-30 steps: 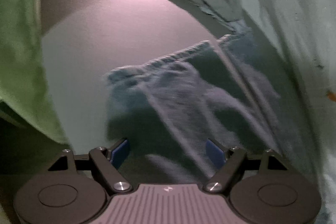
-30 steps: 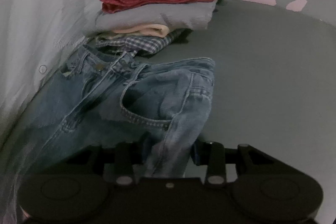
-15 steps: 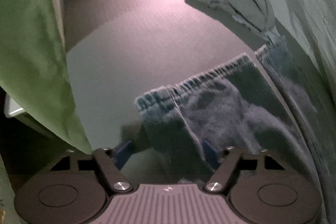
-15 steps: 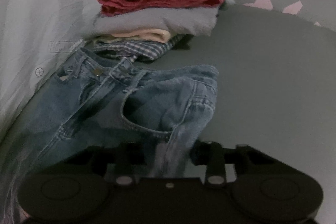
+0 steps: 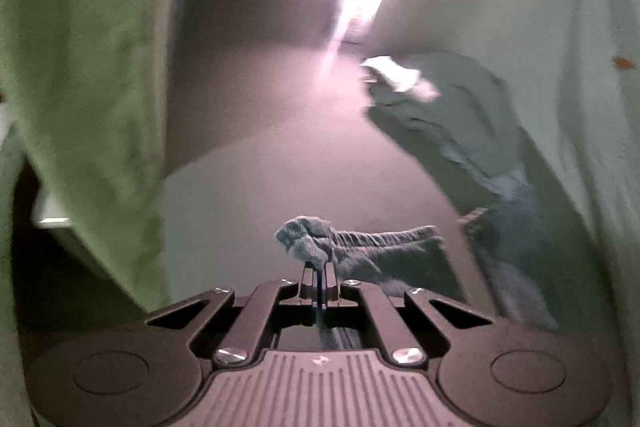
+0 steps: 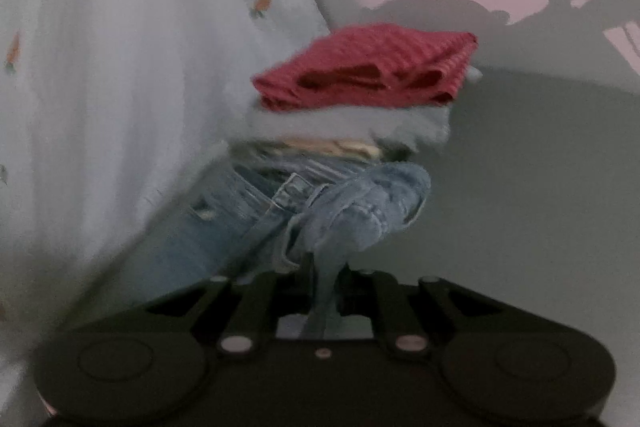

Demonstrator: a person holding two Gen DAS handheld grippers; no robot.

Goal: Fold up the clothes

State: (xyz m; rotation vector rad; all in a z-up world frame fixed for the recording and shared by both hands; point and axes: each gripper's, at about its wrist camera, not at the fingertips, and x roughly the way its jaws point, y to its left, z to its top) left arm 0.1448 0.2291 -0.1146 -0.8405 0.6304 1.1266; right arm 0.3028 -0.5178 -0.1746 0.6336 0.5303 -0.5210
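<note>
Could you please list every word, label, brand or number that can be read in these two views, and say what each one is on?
No text can be read in either view.
Left hand-held gripper: a small pale mark on its ribbed body, too small to read.
White cloth: only small orange embroidered motifs, no letters.
Jeans, red folded garment: no label visible; the picture is blurred.

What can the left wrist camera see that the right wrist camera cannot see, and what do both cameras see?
Only the left wrist view shows the hem end of the blue denim jeans, a hanging green cloth, a crumpled grey-green garment and the left gripper shut on the hem.

Only the right wrist view shows the jeans' waistband, a stack of folded clothes topped by a folded red garment, and the right gripper shut on denim.

Both show the jeans, the grey surface and white cloth with small orange prints.
</note>
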